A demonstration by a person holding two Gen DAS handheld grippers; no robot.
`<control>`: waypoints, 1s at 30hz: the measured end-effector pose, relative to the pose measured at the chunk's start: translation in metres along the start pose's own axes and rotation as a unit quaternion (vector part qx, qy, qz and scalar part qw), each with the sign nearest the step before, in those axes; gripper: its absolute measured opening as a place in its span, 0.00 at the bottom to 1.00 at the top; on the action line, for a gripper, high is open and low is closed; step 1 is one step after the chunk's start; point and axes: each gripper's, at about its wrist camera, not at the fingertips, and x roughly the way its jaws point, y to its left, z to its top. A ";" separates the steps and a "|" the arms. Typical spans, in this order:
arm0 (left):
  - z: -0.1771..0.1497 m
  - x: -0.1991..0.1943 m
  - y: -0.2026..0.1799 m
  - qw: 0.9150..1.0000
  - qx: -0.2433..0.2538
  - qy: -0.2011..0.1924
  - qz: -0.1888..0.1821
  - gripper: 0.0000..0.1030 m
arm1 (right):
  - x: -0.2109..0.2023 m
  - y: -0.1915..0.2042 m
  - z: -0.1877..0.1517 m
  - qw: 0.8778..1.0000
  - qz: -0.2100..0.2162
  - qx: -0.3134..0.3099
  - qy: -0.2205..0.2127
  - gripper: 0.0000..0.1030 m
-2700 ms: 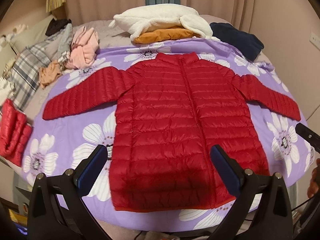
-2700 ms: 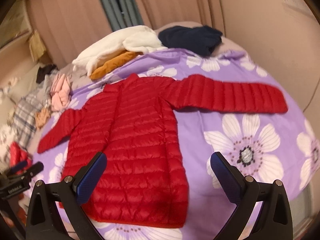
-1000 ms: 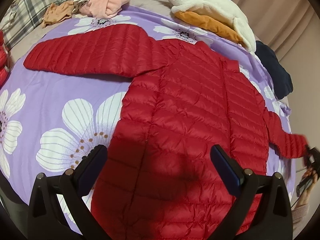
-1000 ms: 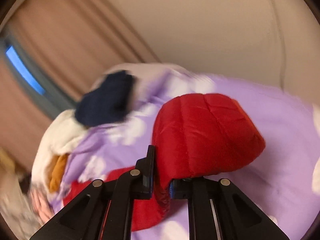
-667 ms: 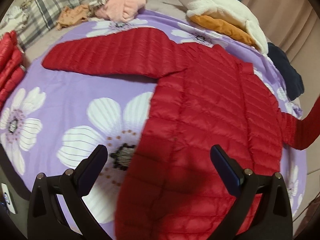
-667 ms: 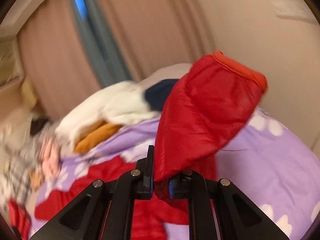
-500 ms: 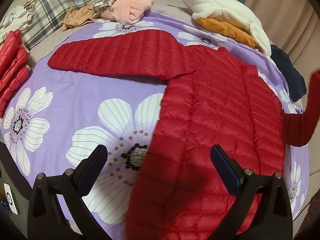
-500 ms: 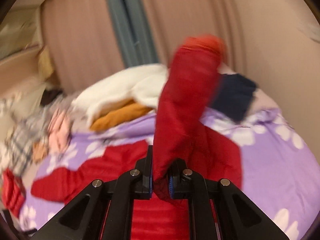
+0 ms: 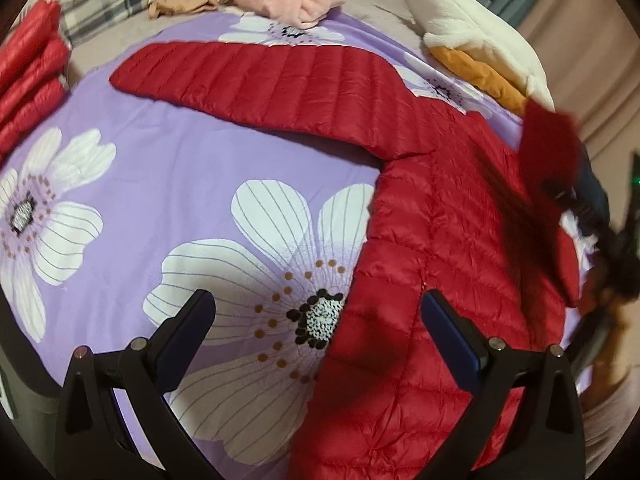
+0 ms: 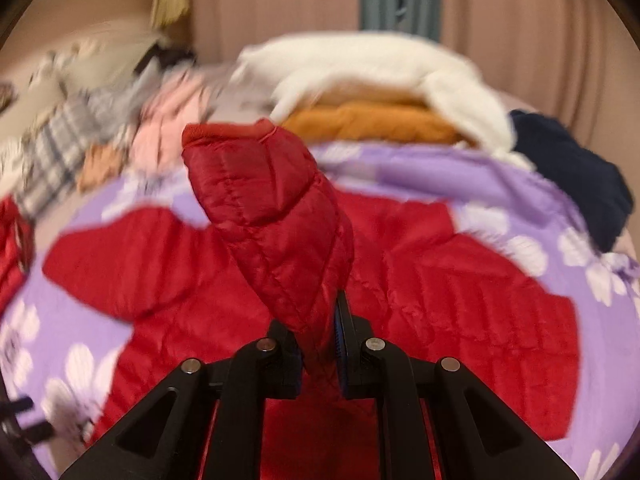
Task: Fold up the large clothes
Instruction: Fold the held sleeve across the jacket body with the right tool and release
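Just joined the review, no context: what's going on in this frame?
A person is folding a red puffer jacket spread on a purple flowered bedspread. The right claw is shut on one sleeve, lifted above the jacket's body. The left claw is open and holds nothing, over the jacket's side edge. The other sleeve lies flat, stretched out. Other clothes are piled at the far side of the bed.

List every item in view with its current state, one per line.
red puffer jacket: spread flat, zipped.
right sleeve: lifted over the body.
left sleeve: stretched out flat.
right gripper: shut on the right sleeve.
left gripper: open, empty.
purple floral sheet: spread under the jacket.
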 end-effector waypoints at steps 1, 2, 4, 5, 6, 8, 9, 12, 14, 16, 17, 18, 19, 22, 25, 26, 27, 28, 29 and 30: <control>0.002 0.001 0.003 1.000 -0.006 0.001 -0.001 1.00 | 0.012 0.004 -0.004 1.000 0.009 -0.009 0.018 0.19; 0.003 0.002 0.006 1.000 -0.012 0.001 0.000 1.00 | 0.022 0.008 -0.007 0.999 0.018 -0.015 0.035 0.24; 0.005 0.003 0.013 1.000 -0.021 0.001 0.004 1.00 | 0.041 0.023 -0.012 0.998 0.029 -0.024 0.057 0.45; 0.007 0.004 0.016 1.000 -0.024 0.001 0.003 1.00 | 0.045 0.024 -0.014 0.997 0.035 -0.027 0.069 0.45; 0.007 0.005 0.019 1.000 -0.027 0.001 0.002 1.00 | 0.044 0.026 -0.015 0.996 0.044 -0.029 0.076 0.45; 0.008 0.007 0.026 0.999 -0.034 0.003 -0.003 1.00 | 0.033 0.024 -0.014 0.994 0.080 -0.029 0.072 0.49; 0.011 0.010 0.030 0.999 -0.041 0.006 -0.009 1.00 | 0.027 0.023 -0.014 0.993 0.091 -0.028 0.069 0.54; 0.018 0.015 0.036 0.998 -0.056 0.008 -0.020 1.00 | 0.009 0.020 -0.011 0.991 0.121 -0.018 0.055 0.64; 0.023 0.018 0.039 0.998 -0.060 0.005 -0.024 1.00 | -0.001 0.020 -0.007 0.993 0.116 -0.015 0.035 0.64; 0.029 0.020 0.041 0.997 -0.064 0.002 -0.031 1.00 | 0.000 0.020 -0.004 0.995 0.095 -0.007 0.018 0.64; 0.034 0.022 0.043 0.997 -0.067 0.000 -0.035 1.00 | 0.002 0.019 -0.003 0.995 0.094 0.002 0.015 0.64; 0.037 0.023 0.045 0.997 -0.070 0.000 -0.038 1.00 | 0.008 0.016 -0.004 0.995 0.096 0.011 0.016 0.62; 0.039 0.025 0.047 0.996 -0.075 0.000 -0.039 1.00 | 0.014 0.014 -0.003 0.995 0.100 0.025 0.018 0.57; 0.049 0.028 0.059 0.993 -0.103 0.003 -0.064 0.99 | 0.038 0.011 -0.005 0.989 0.124 0.070 0.037 0.47; 0.059 0.031 0.073 0.986 -0.142 0.003 -0.092 0.99 | 0.067 0.022 -0.014 0.987 0.117 0.065 0.083 0.45; 0.063 0.034 0.080 0.981 -0.163 0.005 -0.103 0.99 | 0.077 0.029 -0.018 0.987 0.112 0.051 0.101 0.45; 0.066 0.035 0.083 0.978 -0.176 0.006 -0.112 0.99 | 0.082 0.035 -0.020 0.988 0.103 0.038 0.107 0.45; 0.069 0.037 0.089 0.973 -0.192 0.007 -0.126 0.99 | 0.083 0.037 -0.020 0.989 0.099 0.032 0.105 0.45; 0.072 0.037 0.092 0.971 -0.201 0.006 -0.131 0.99 | 0.081 0.038 -0.019 0.989 0.098 0.030 0.104 0.45; 0.075 0.038 0.096 0.967 -0.215 0.002 -0.139 0.99 | 0.076 0.038 -0.017 0.989 0.100 0.032 0.101 0.45</control>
